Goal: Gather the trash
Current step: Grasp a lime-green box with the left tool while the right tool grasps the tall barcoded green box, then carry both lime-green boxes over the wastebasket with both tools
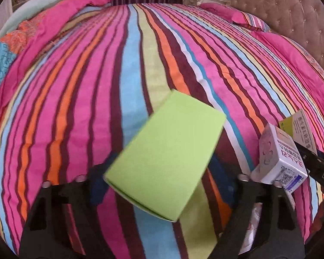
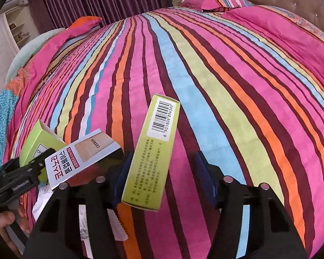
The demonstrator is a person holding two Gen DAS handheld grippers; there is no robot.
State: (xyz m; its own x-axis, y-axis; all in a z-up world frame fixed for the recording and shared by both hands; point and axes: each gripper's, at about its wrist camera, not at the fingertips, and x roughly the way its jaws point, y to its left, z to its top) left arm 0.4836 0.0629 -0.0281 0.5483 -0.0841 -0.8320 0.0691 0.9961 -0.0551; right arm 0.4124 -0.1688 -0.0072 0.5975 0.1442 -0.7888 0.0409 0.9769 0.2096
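On my left feed the left jaws are closed about halfway on a plain green box [image 1: 165, 155]. The box sits cornerwise between them: its near left corner meets the left blue pad [image 1: 96, 183] and its right edge runs up against the right one. It is tilted above the striped bedspread [image 1: 86, 86] of the bed.

On my right feed the right jaws stand partly open around a long yellow-green box [image 2: 151, 153] with a barcode on its far end. The left blue pad [image 2: 124, 172] touches the box's side. The right pad [image 2: 205, 179] is clear of it, with bedspread showing in the gap, so I don't read this as a grip.

A white box [image 2: 82, 157] with Korean print lies on the bed between my two tools, just beside the left jaws' tips. A crumpled white wrapper [image 2: 42, 198] is below it. At the lower left edge of the right feed I see the person's hand [image 2: 8, 222] on the left tool
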